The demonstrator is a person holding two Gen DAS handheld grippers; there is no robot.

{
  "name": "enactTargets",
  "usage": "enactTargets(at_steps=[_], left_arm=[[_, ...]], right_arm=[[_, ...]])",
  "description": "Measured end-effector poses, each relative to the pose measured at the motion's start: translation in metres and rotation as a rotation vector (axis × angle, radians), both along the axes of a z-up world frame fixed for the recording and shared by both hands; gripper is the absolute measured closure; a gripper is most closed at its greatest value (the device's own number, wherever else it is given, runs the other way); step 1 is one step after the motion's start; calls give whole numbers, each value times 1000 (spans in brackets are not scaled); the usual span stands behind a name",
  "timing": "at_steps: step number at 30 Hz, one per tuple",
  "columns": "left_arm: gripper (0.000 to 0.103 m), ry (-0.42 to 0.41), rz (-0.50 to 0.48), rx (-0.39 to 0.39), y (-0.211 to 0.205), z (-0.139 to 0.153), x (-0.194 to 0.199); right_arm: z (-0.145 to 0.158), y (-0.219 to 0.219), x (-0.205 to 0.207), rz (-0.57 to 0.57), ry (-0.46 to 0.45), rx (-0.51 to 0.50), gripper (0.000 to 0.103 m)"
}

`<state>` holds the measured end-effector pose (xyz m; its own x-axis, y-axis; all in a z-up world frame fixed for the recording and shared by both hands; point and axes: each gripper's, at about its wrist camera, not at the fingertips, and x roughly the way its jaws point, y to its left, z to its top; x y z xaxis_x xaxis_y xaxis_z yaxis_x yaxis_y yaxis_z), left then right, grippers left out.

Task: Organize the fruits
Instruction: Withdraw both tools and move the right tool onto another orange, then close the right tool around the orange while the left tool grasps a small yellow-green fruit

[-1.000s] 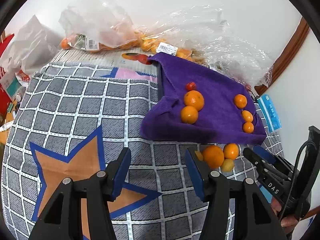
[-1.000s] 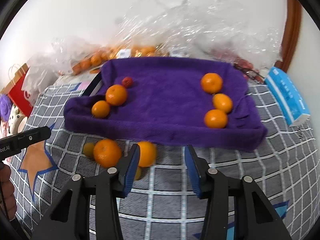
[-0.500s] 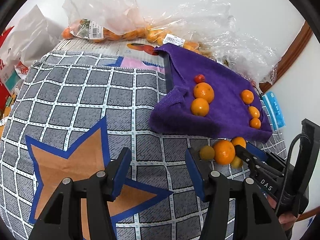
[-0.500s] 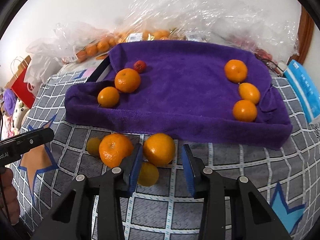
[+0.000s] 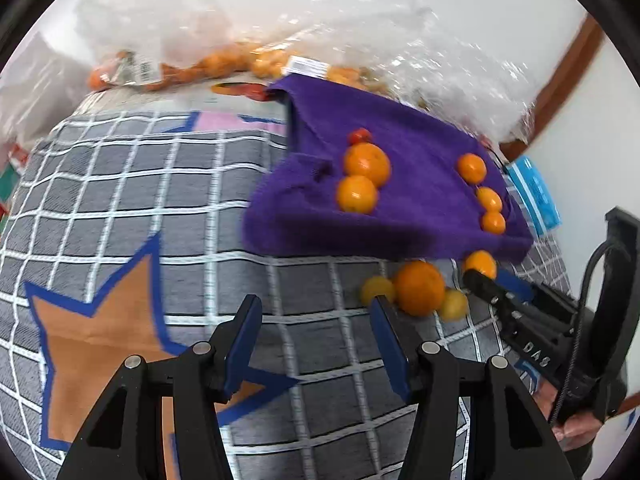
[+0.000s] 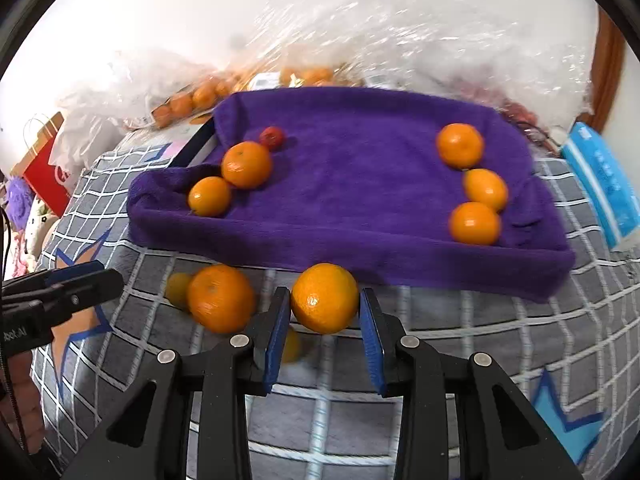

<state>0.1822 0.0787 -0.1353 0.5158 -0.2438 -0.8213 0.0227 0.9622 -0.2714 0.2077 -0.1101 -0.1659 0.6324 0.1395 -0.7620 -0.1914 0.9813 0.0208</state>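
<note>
Now the right tongs [image 6: 324, 312] bracket a mandarin [image 6: 325, 298] between their blue pads, just off the near edge of the purple towel [image 6: 360, 184] on the checked blanket [image 6: 480, 340]; whether the pads touch it I cannot tell. Round, it shows no long axis (its stem dimple faces the camera). The left tongs [image 5: 316, 328] hang wide open and empty, near a bigger orange [image 5: 419, 288].

The right gripper [image 6: 324, 312] has moved forward, and its blue fingers [image 6: 276, 328] now bracket the mandarin [image 6: 324, 298] at lower centre. Earlier that fruit sat ahead of the fingertips. The jaws have narrowed toward it.
</note>
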Motion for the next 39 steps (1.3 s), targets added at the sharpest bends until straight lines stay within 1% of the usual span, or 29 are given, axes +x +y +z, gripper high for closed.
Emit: enactTargets(at_steps=[3, 9, 15, 19, 22, 24, 25, 30, 33, 35, 39], left_arm=[[49, 5, -32, 10, -15, -4, 2], [51, 11, -82, 66, -39, -15, 7], [60, 0, -94, 84, -48, -17, 14], [64, -20, -84, 117, -52, -19, 18], [71, -39, -79, 146, -56, -20, 18], [77, -58, -70, 176, -58, -21, 15], [78, -66, -67, 183, -57, -21, 14], [79, -116, -32, 153, -51, -23, 4], [79, -145, -26, 182, -55, -24, -1], [78, -154, -17, 182, -55, -24, -1], [78, -155, 14, 116, -47, -24, -1]], right_arm=[[1, -17, -6, -26, -5, 1, 68], [-3, -48, -16, -76, -5, 2, 68], [-16, -61, -21, -82, 16, -8, 68], [-18, -59, -24, -75, -25, -15, 68], [-20, -58, -25, -74, -61, -18, 68], [-25, -58, -25, -66, -57, 0, 68], [-27, -58, -24, -67, -56, 1, 68], [-26, -56, -24, -60, -62, 2, 68], [-26, -56, -24, -63, -60, 4, 68], [-27, -56, -23, -63, -60, 6, 68], [-27, -55, -22, -58, -60, -10, 68]])
